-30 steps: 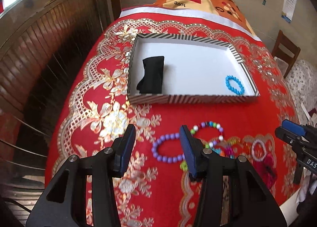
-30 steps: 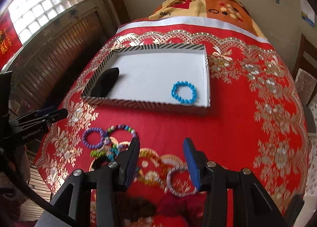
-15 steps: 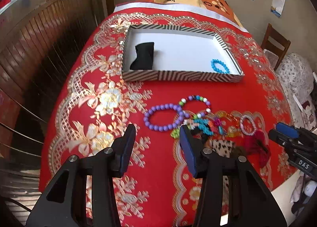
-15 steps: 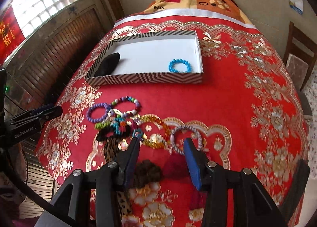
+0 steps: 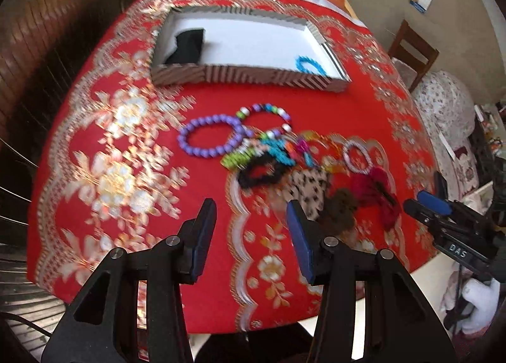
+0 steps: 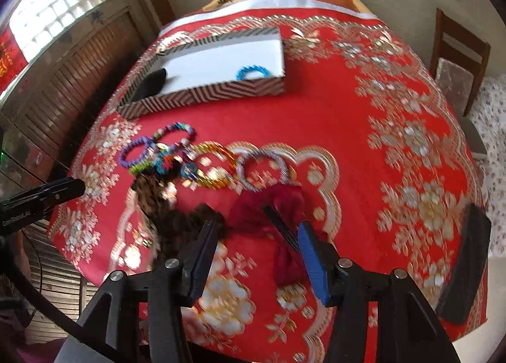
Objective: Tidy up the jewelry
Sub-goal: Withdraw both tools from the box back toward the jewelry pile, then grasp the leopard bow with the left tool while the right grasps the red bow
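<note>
A striped box [image 5: 246,76] [image 6: 202,95] with a white floor stands at the far side of the red cloth. It holds a blue bead bracelet [image 5: 308,65] [image 6: 253,72] and a black item [image 5: 186,46]. In front of it lies a pile of jewelry: a purple bracelet [image 5: 208,138] [image 6: 134,154], a multicolour bracelet [image 5: 268,111], a gold bangle [image 6: 215,166], a silver bangle [image 5: 357,157] [image 6: 264,170], and a red bow [image 6: 278,204]. My left gripper [image 5: 251,217] is open and empty, above the cloth short of the pile. My right gripper [image 6: 257,236] is open over the red bow.
A leopard-print scrunchie [image 5: 308,189] and a brown scrunchie [image 5: 341,208] lie in the pile. A dark flat object [image 6: 465,268] lies at the right table edge. A wooden chair [image 6: 458,59] stands to the right. A wooden shutter wall is on the left.
Both grippers have pulled back toward the near table edge and risen. The whole pile is now in view. Both stayed open and empty.
</note>
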### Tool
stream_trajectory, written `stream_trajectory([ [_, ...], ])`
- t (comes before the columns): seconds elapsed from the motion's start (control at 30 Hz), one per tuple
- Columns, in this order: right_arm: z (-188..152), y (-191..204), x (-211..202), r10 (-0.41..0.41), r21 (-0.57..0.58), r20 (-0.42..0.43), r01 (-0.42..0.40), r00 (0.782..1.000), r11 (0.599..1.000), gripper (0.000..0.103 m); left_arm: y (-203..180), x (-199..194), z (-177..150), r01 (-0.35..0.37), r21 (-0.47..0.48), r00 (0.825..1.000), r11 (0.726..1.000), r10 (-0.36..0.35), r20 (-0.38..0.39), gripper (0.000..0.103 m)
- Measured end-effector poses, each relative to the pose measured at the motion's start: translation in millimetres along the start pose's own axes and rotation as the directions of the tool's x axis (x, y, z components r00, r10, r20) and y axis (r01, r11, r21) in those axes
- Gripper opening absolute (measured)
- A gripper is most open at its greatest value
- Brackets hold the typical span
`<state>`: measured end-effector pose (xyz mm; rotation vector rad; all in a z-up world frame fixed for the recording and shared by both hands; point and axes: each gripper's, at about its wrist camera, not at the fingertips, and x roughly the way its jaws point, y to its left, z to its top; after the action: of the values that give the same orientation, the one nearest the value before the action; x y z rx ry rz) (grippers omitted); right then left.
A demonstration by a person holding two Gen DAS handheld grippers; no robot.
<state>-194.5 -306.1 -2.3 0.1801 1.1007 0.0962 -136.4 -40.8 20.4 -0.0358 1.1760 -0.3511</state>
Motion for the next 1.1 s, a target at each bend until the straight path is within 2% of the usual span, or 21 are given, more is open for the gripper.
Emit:
stream_trajectory([
  [0.23,-17.4,-25.6,8.2,-0.037,0.055,-0.039,0.039,0.999,0.998,0.051,-16.7,21.6,-9.2,0.113,0.006,0.991,0.994,-0.112,-0.071,0.052],
  [0.37,-20.2,-33.7,14.1,-0.026,0.084,-0.038,0.029,0.999,0.996,0.051,-27.7,33.8,-12.3,0.141,0.031,0.986,0.990,-0.138,-0.093,0.054],
  [0.5,-17.5,-30.0,22.8,-0.022,0.051,-0.027,0.023,0.999,0.998,0.051,-37.2,51.8,-13.3,0.172,0.040,0.978,0.984,-0.166,-0.129,0.055],
  [0.63,-11.9,-26.7,33.5,-0.024,-0.007,-0.019,0.023,1.000,1.000,0.051,-44.5,71.9,-14.1,0.184,0.044,0.971,0.982,-0.175,-0.163,0.055],
  [0.97,-10.6,-27.0,49.5,0.012,-0.061,-0.018,-0.013,1.000,0.998,0.051,-55.4,90.0,-10.5,0.140,0.065,0.980,0.988,-0.128,-0.152,0.055],
  [1.0,-11.1,-26.4,51.1,0.011,-0.065,-0.011,-0.012,1.000,0.998,0.050,-55.6,90.2,-10.4,0.137,0.064,0.981,0.989,-0.126,-0.149,0.053],
  [1.1,-12.1,-24.3,57.6,0.000,-0.074,-0.006,-0.001,1.000,0.997,0.038,-57.4,92.4,-9.3,0.114,0.089,0.984,0.990,-0.100,-0.145,0.034],
])
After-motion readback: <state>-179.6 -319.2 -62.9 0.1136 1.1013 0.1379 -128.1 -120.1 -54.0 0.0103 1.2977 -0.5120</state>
